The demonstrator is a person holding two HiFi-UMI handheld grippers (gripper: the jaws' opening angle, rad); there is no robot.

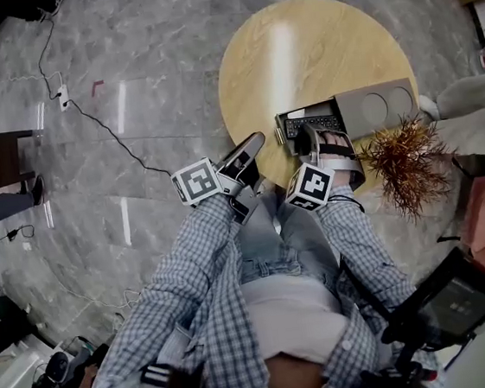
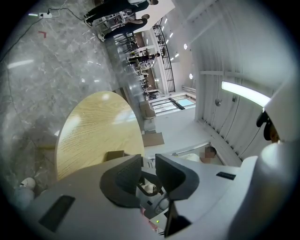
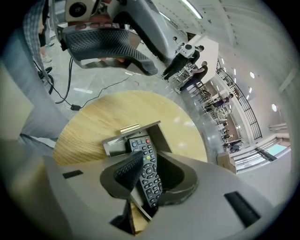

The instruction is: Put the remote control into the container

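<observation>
A: Left gripper (image 2: 149, 164)?
B: Spread, nothing between jaws. Poised at near-left edge of round wooden table (image 1: 295, 44).
A: Right gripper (image 3: 150, 164)?
B: Pinching remote control (image 3: 147, 171) by near end, far end lying inside open grey container (image 3: 115, 145) on tabletop.
A: Further right?
B: Container's flat part with two round hollows.

Bright, even indoor light. Glare streak on desk (image 1: 283, 49); sheen on marble floor (image 1: 128, 106). Ceiling strip light (image 2: 243, 91) blown out. Heavy fisheye warp, dark vignetted corners in gripper views.
</observation>
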